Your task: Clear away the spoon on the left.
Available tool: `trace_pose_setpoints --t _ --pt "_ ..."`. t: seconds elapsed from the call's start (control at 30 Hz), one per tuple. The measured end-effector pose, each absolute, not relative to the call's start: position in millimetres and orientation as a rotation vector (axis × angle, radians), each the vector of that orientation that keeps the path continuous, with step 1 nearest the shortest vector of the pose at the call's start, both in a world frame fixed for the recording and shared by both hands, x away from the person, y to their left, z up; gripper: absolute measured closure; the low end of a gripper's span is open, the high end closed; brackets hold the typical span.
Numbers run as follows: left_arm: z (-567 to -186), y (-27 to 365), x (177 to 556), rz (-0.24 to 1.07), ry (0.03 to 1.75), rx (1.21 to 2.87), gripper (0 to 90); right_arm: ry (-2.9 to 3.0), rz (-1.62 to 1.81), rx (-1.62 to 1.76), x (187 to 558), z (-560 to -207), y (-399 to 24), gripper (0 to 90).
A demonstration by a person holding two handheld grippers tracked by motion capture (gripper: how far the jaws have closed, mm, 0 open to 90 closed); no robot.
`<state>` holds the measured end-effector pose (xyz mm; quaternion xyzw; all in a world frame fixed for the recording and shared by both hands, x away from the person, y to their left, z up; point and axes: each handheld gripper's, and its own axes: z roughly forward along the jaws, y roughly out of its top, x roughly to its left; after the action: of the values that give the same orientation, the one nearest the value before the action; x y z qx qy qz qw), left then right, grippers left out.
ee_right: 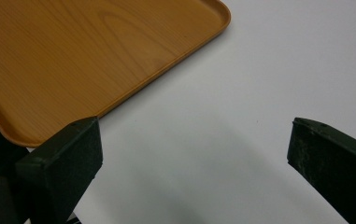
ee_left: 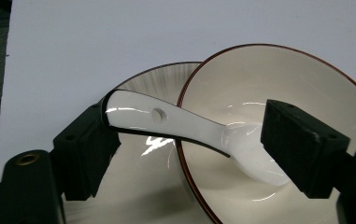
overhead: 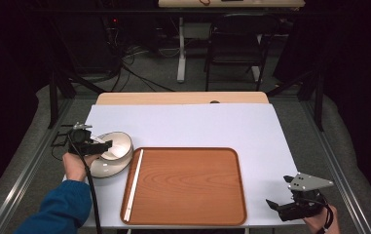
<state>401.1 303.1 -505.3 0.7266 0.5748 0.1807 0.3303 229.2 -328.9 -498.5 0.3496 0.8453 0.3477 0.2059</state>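
A white-covered worktop (overhead: 197,124) carries a rectangular wooden tray (overhead: 188,187) near the front, with a shallow white plate (overhead: 106,168) at its left holding a red-rimmed white bowl (ee_left: 278,93). A glossy white ceramic spoon (ee_left: 185,126) lies across the bowl's rim, its scoop inside, between the left gripper's (ee_left: 189,149) parted jaws, which do not press it. The right gripper (ee_right: 194,158) hovers over bare worktop at the near right, jaws wide apart.

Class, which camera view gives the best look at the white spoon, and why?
The left gripper view: the spoon is close up between that gripper's jaws, its handle over the bowl's rim. In the high view the left gripper hides most of it. The right gripper view faces the tray.
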Motion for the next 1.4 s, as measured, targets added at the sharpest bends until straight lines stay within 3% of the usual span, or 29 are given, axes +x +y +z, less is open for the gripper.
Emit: trace_pose_setpoints --t 0.57,0.93,1.03,1.17,1.4 --pt "-512.3 305.3 406.6 0.425 1.512 1.884 44.1 2.357 0.97 0.974 229.3 -498.5 -328.9 2.7" --pt "-512.2 303.5 407.2 0.431 1.498 1.881 52.5 2.357 0.97 0.971 228.9 -498.3 -329.1 2.7" --pt "-513.2 302.7 408.4 0.429 1.509 1.886 52.1 2.358 0.97 0.969 229.0 -498.3 -329.0 2.7" --pt "-514.1 304.1 410.7 0.417 1.517 1.872 42.5 2.356 0.97 0.972 229.0 -498.3 -329.1 2.7" --pt "-515.3 303.8 415.2 0.413 1.533 1.858 40.0 2.357 0.968 0.972 229.1 -498.3 -329.1 2.7"
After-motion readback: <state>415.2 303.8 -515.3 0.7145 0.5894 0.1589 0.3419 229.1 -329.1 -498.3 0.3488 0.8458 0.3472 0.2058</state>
